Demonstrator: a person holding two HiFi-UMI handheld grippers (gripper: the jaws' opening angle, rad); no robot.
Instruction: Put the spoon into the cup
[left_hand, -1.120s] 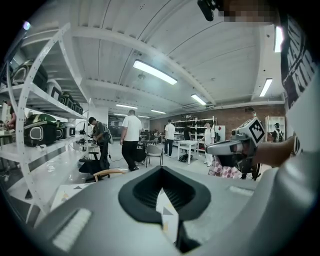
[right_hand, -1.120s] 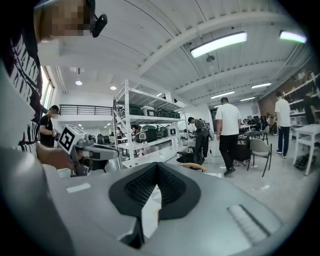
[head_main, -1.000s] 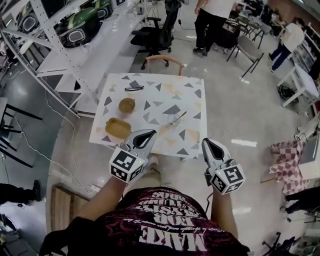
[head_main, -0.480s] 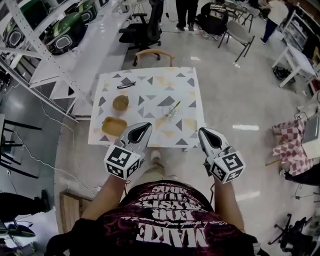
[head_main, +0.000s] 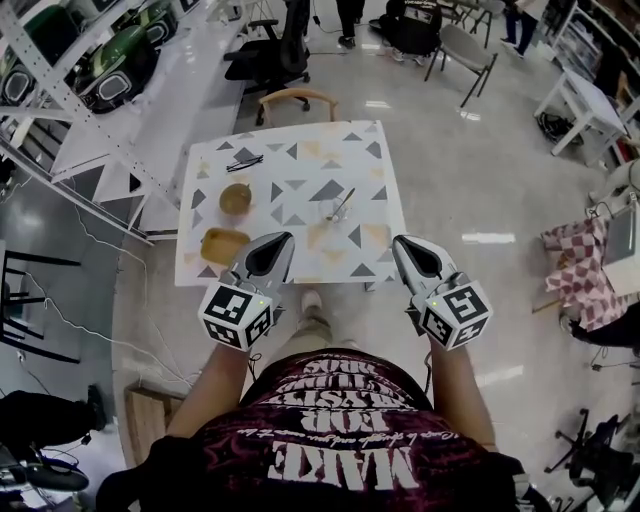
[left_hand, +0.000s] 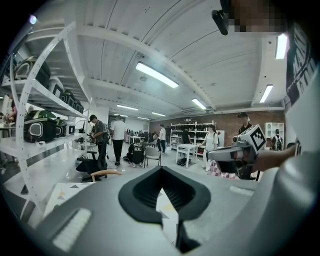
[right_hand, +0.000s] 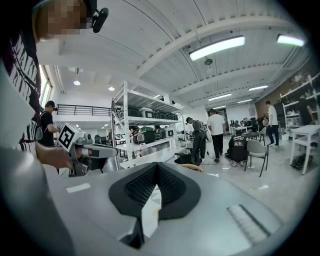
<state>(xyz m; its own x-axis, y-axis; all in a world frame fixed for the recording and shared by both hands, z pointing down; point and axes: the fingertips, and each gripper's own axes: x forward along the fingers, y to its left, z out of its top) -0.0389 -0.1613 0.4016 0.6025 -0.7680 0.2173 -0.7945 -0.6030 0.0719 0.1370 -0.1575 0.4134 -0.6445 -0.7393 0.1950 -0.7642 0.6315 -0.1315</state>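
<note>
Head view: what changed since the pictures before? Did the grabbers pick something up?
Only the view shifted: the white triangle-patterned table sits higher in the picture. Nothing was grabbed or let go. The left gripper and right gripper stay shut and empty by its near edge; the slim spoon, round brown bowl and tan rectangular dish kept their places.

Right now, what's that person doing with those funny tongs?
A person stands at the patterned table holding the left tongs and right tongs, both shut and empty, near its front edge. Out on the table, the spoon seems to rest in the clear cup, but it is too small to be sure.
</note>
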